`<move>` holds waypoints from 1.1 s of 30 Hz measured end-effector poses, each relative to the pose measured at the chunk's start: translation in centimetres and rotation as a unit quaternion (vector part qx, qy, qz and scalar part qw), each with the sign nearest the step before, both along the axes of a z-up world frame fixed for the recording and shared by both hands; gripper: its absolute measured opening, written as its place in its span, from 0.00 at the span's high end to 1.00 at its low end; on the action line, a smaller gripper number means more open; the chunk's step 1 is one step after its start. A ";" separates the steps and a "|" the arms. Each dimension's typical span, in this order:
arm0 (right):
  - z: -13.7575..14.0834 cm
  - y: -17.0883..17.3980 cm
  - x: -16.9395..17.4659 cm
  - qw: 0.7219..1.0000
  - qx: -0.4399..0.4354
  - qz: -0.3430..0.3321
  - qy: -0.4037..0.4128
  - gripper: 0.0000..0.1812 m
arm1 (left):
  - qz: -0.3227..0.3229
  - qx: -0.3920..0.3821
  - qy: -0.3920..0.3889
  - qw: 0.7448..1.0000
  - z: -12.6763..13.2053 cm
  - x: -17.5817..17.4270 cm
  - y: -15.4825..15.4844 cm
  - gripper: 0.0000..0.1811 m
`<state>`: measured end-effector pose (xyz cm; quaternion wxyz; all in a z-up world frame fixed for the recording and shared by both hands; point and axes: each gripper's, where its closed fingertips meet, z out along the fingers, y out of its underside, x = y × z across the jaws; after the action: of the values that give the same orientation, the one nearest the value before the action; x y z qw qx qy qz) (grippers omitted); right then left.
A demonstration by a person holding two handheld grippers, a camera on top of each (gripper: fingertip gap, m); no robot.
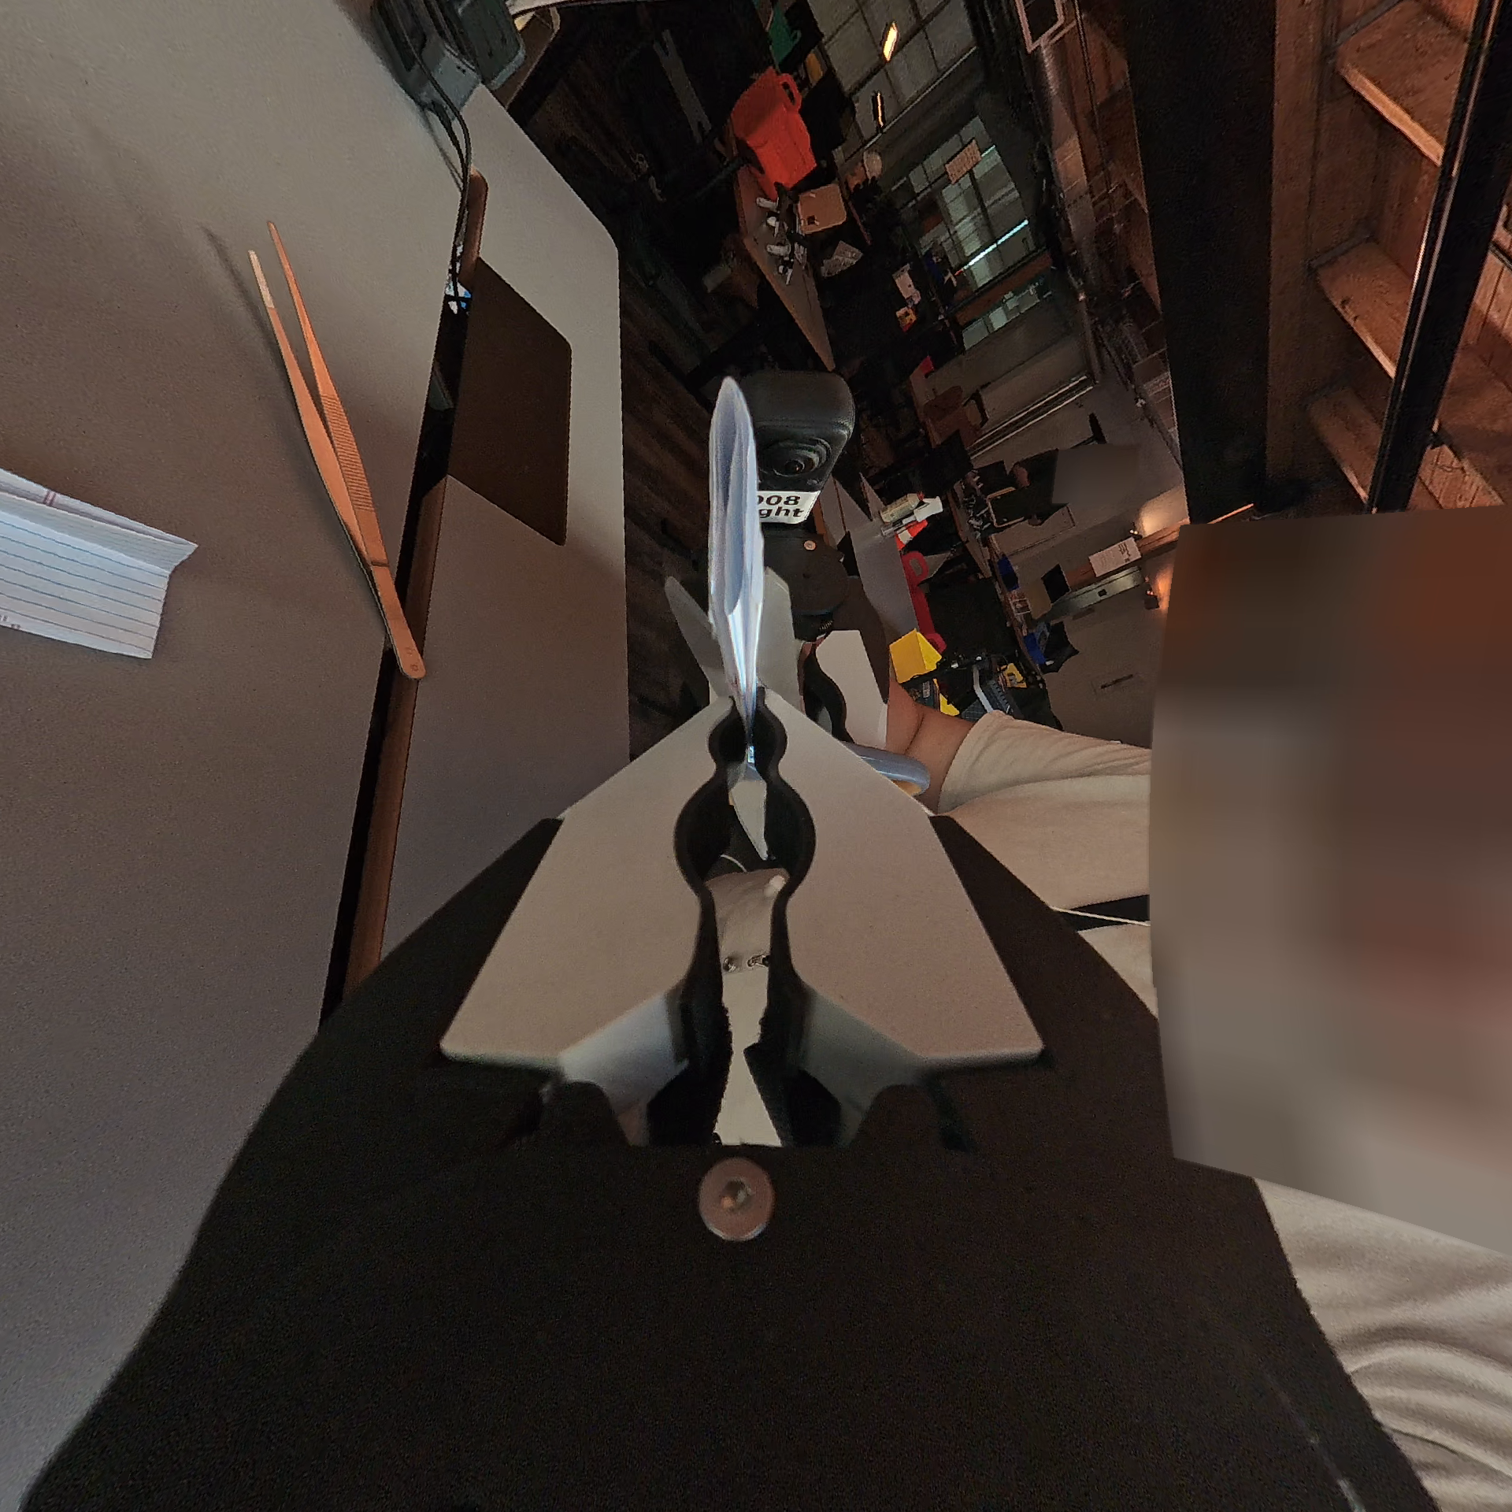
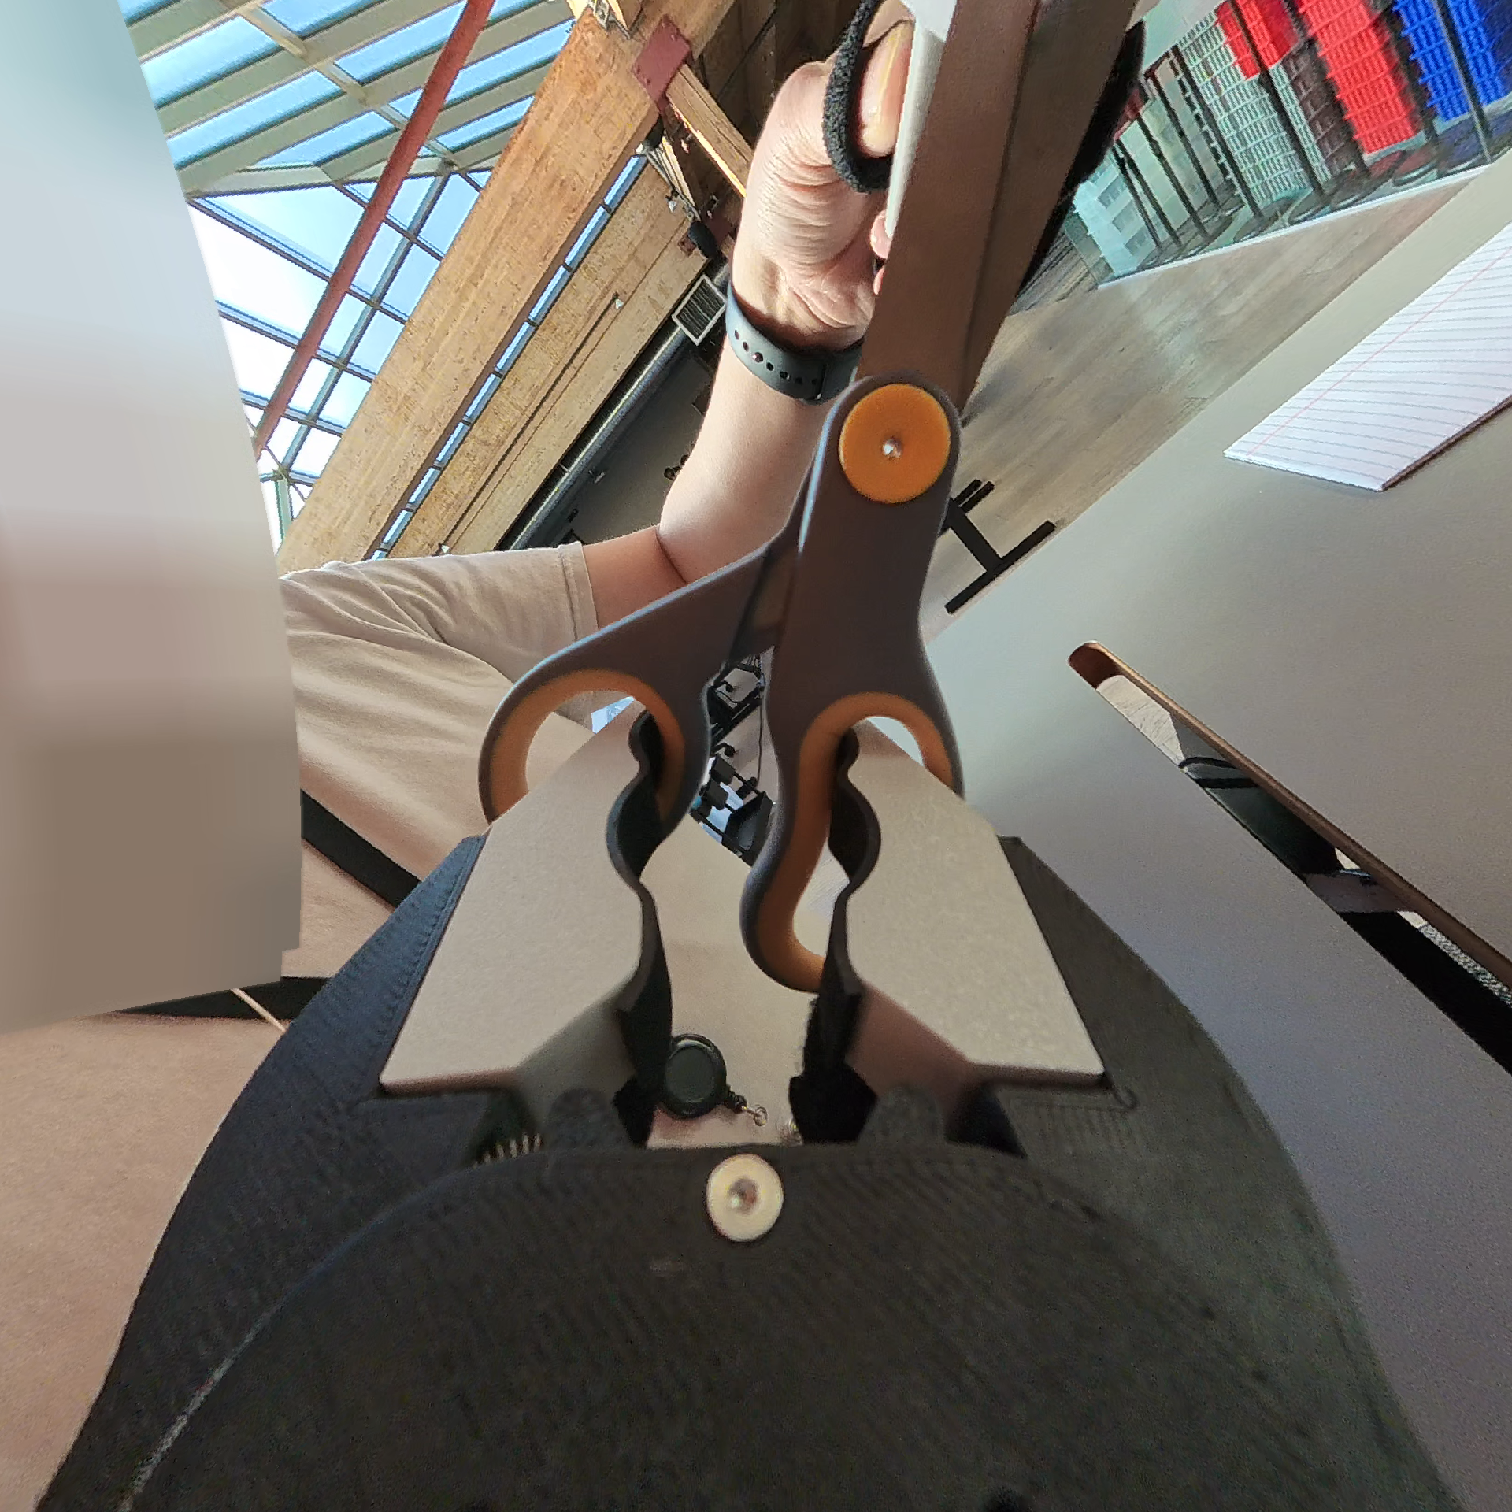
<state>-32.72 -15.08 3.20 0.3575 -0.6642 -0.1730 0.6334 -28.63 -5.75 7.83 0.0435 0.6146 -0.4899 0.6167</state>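
Scissors (image 2: 826,654) spread over right gripper (image 2: 744,769) fingers (jaws apart) may slip; left gripper (image 1: 749,720) pinches clear sheet (image 1: 734,532).

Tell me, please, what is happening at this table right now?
A person holds a gripper in each hand. The left gripper is shut on a thin clear plastic piece, held up edge-on. The right gripper has its fingers through the handle loops of grey and orange scissors. Tweezers and lined paper lie on the grey table.
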 end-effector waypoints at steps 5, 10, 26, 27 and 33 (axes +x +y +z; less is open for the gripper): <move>-0.2 -0.1 -0.3 1.000 -0.005 0.008 0.005 0.78 | -0.007 0.012 0.001 1.000 0.0 0.0 -0.4 1.00; 0.1 0.1 0.1 1.000 -0.009 0.000 0.018 0.76 | -0.015 0.013 0.010 1.000 -0.1 -0.1 -0.6 1.00; 1.8 1.7 1.1 0.998 0.012 -0.040 0.044 0.80 | 0.054 -0.017 -0.094 0.994 3.1 0.8 2.1 0.84; 1.8 2.0 1.3 0.997 0.020 -0.053 0.043 0.80 | 0.083 -0.003 -0.116 0.990 3.2 0.8 2.6 0.81; 0.9 3.0 1.5 0.996 0.041 -0.084 0.012 0.80 | 0.178 -0.017 -0.214 0.960 3.0 1.9 2.4 0.75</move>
<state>-31.25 -12.07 4.08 0.4386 -0.6534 -0.1383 0.6013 -26.78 -3.37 10.79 -0.1627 0.5445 -0.3594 0.7402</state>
